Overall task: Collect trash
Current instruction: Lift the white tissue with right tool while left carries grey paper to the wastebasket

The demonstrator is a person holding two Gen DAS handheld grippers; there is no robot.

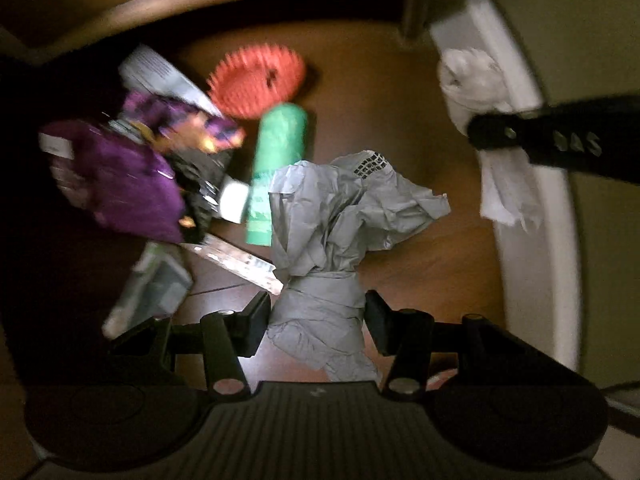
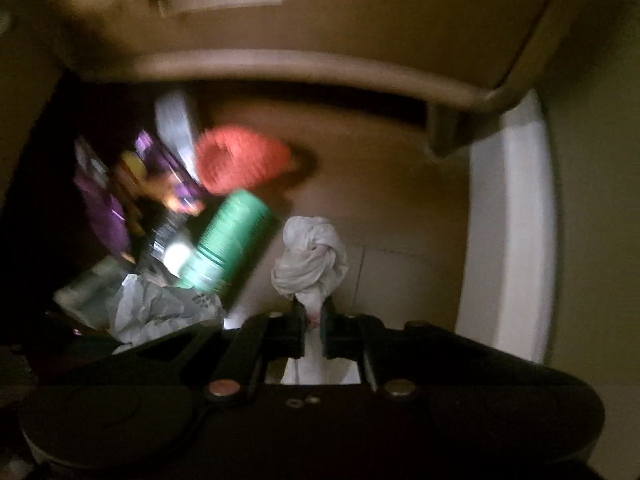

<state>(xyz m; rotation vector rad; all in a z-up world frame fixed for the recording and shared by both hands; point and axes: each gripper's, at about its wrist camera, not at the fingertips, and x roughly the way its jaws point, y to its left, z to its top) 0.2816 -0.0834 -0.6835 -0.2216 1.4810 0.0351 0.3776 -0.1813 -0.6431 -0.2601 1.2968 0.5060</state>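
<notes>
The left gripper [image 1: 316,322] is clamped on a crumpled grey paper [image 1: 340,232]; its pads press the paper's narrow waist from both sides, and the wad spreads wide above the jaws, with a patch of dark print near its top. The right gripper [image 2: 311,330] is pinched nearly together on a twisted white tissue [image 2: 310,258], whose knotted head stands above the fingertips while its tail hangs down between the jaws. In the left wrist view the same tissue [image 1: 480,92] shows at the upper right, held in the dark fingers of the right gripper [image 1: 492,138], well apart from the grey paper and in front of a white edge [image 1: 516,80] that I cannot identify.

Take the green can [image 1: 278,172] as the landmark; it lies on its side on the brown floor [image 1: 400,100]. The grey paper hangs just right of it and partly overlaps it in the left wrist view. An orange bristly disc [image 1: 258,82] lies just beyond the can's far end. Left of the can sits a heap: a purple wrapper [image 1: 120,184], a dark wrapper beside it, a white printed sheet [image 1: 160,72] further off, and a clear plastic pack [image 1: 154,288] nearer the camera. Both views are blurred, so finer print cannot be read.
</notes>
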